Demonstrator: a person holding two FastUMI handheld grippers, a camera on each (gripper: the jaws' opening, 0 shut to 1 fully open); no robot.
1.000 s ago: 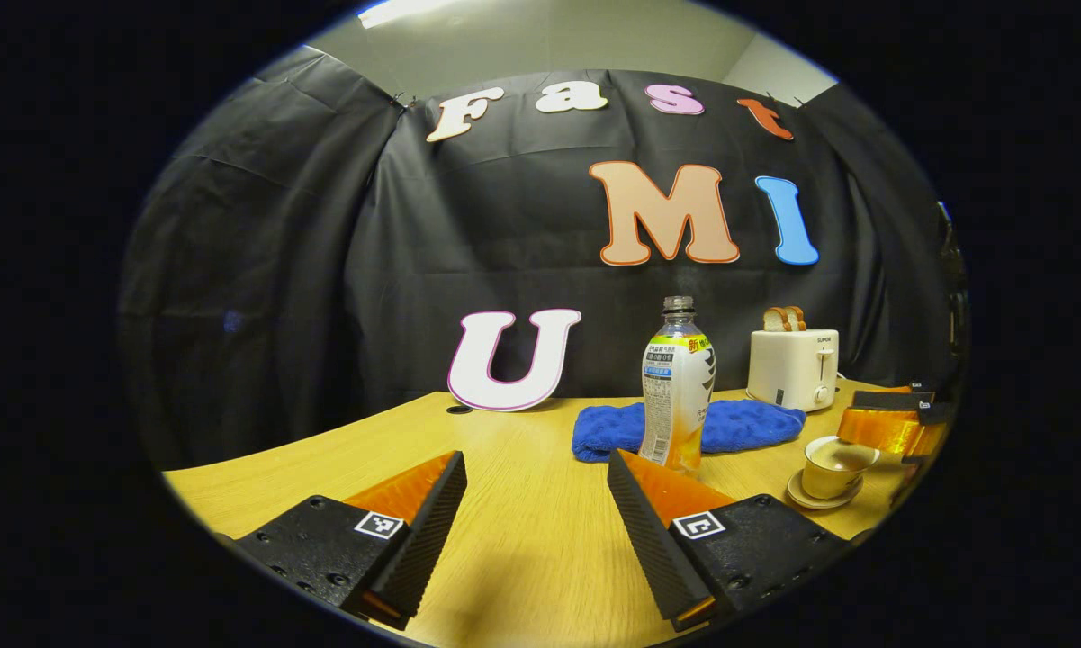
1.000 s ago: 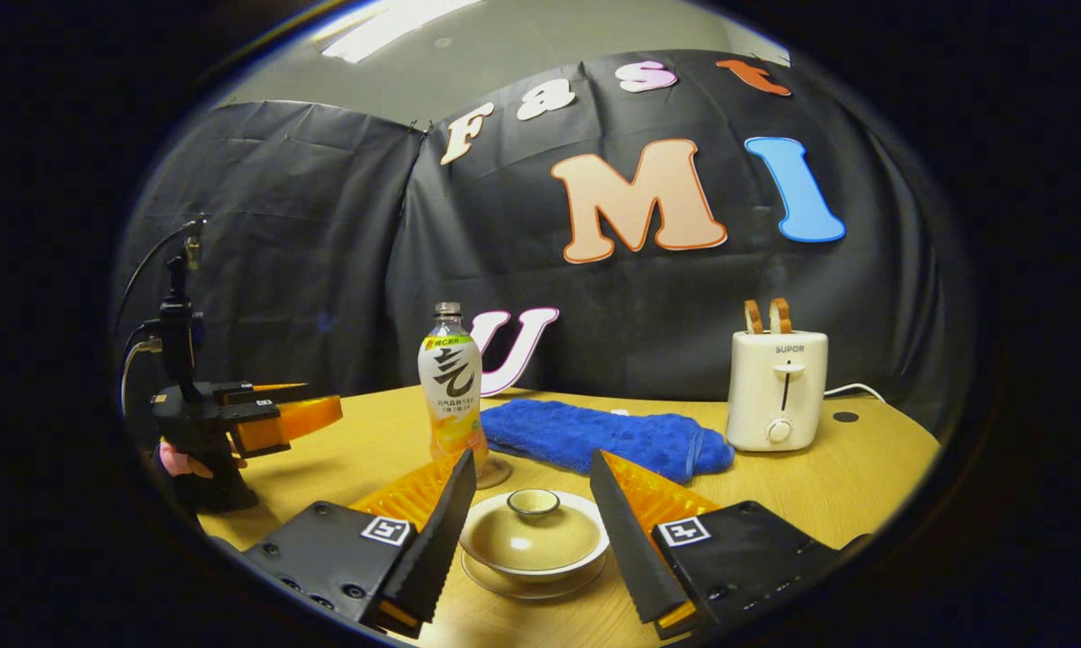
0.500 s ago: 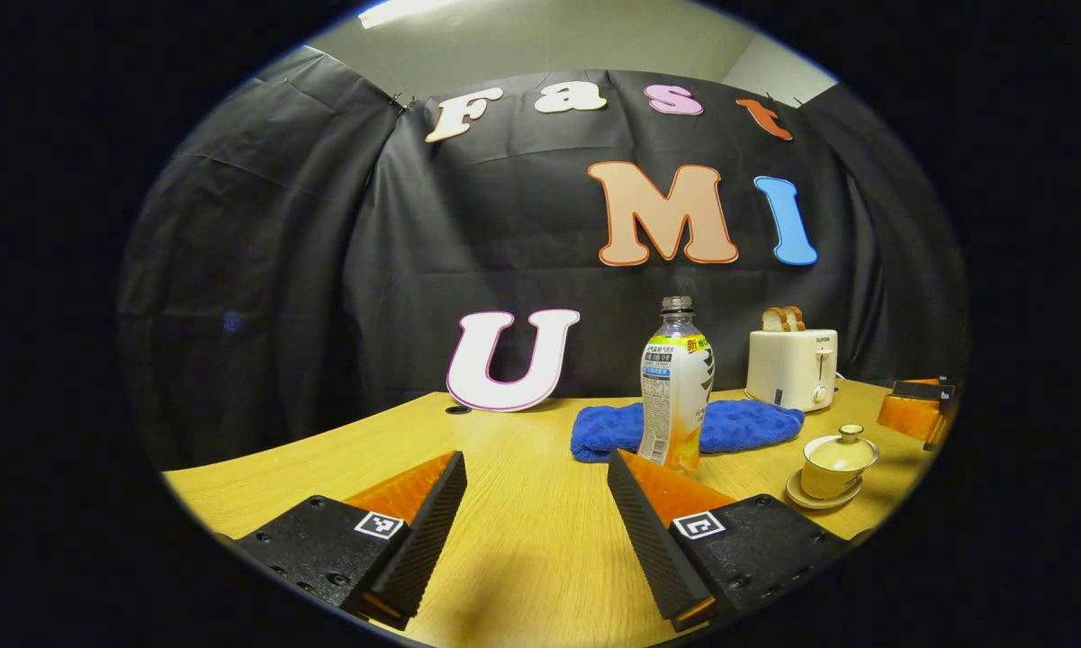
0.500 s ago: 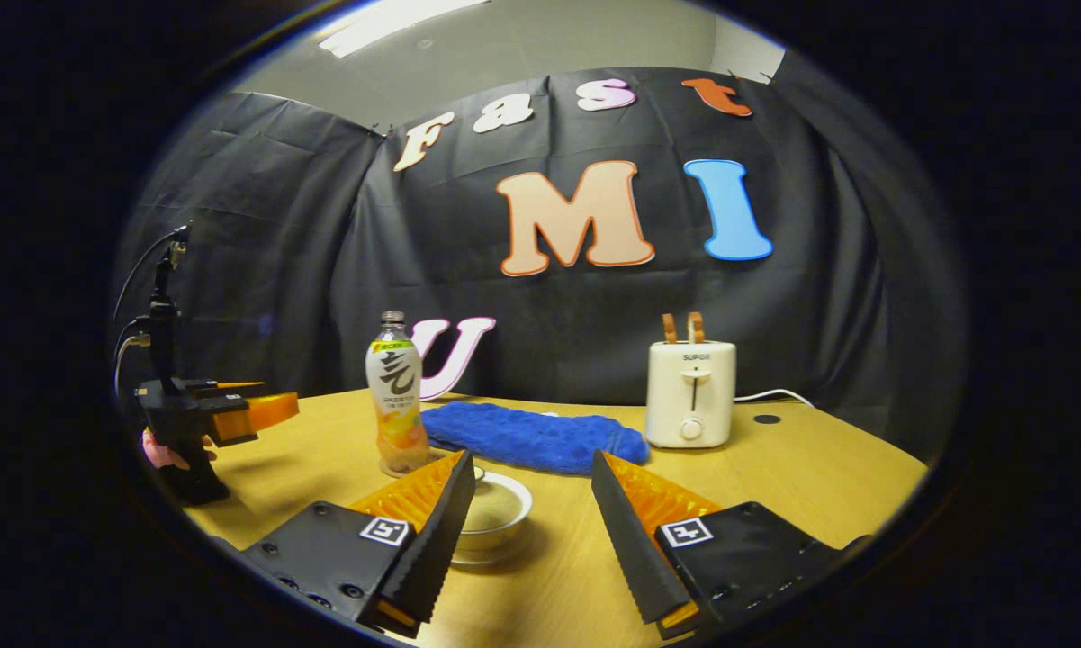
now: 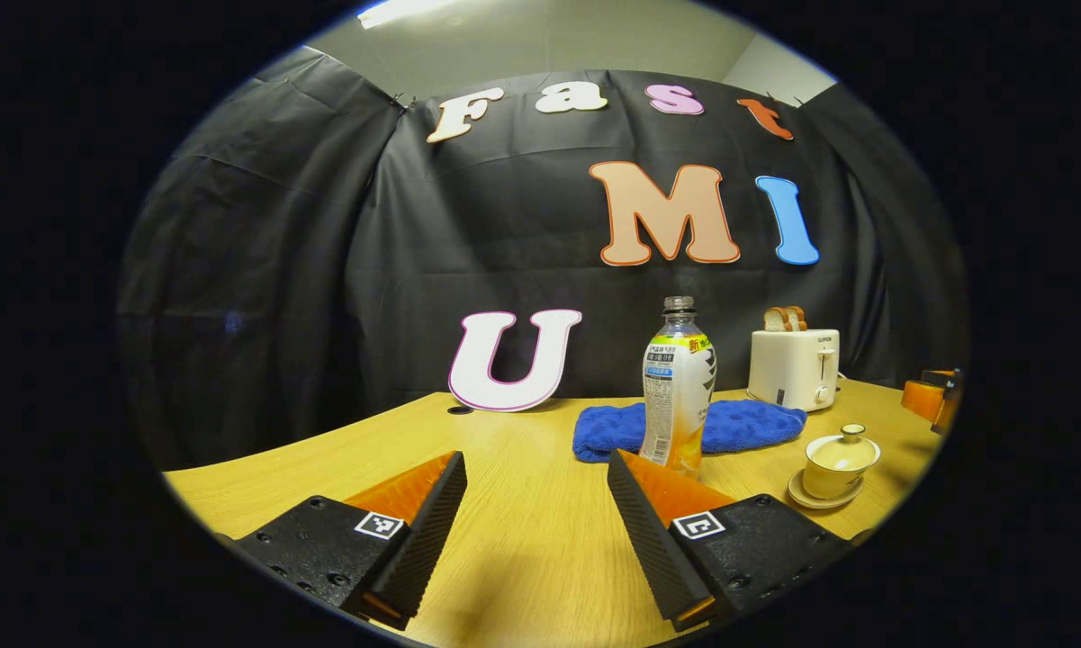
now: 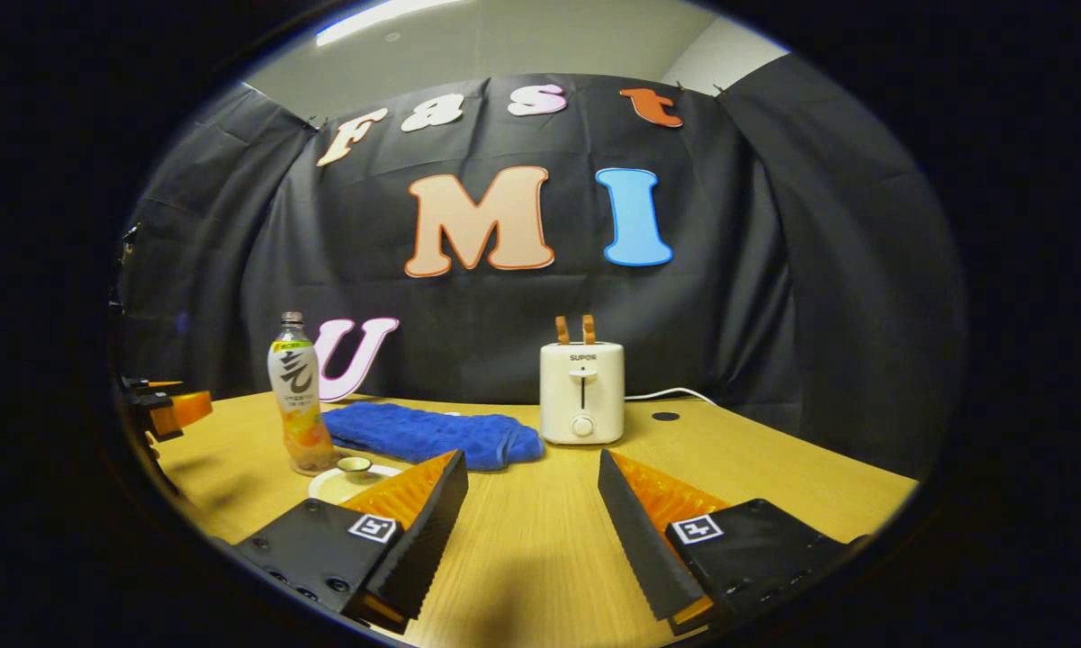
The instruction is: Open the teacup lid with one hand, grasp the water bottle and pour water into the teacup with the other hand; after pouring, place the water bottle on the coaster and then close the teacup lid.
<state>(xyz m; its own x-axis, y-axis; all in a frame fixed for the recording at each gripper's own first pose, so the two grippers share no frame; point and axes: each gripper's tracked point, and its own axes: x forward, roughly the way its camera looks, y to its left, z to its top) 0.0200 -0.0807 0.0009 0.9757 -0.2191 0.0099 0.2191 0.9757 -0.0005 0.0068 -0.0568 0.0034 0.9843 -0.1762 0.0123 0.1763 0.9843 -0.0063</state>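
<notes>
Ahead of your left gripper [image 5: 536,504] and a little to its right stands the bottle [image 5: 678,387], upright on the table [image 5: 522,540], its base just past the tip of that gripper's right finger. Your left gripper's jaws are spread wide with nothing between them — only bare wood. Farther right sits the cup [image 5: 835,463] on its saucer [image 5: 819,498], lid [image 5: 844,445] on, well apart from the fingers. Behind the bottle lies a blue cloth [image 5: 738,425], and behind that, against the wall, a white toaster [image 5: 794,367] with bread sticking up. At the far right edge of the left gripper view you can see the tip of your other gripper.

From your right gripper [image 6: 533,504], also released and holding nothing, the bottle [image 6: 295,396] stands off to the left, and the cup [image 6: 353,470] is low beside it, partly hidden behind the left finger — its knob and rim show. The cloth [image 6: 423,434] stretches just beyond the fingertips, and the toaster [image 6: 581,391] stands nearly straight ahead, with a white cord [image 6: 671,393] trailing off to its right. Whether a coaster lies under the bottle, I can't tell.
</notes>
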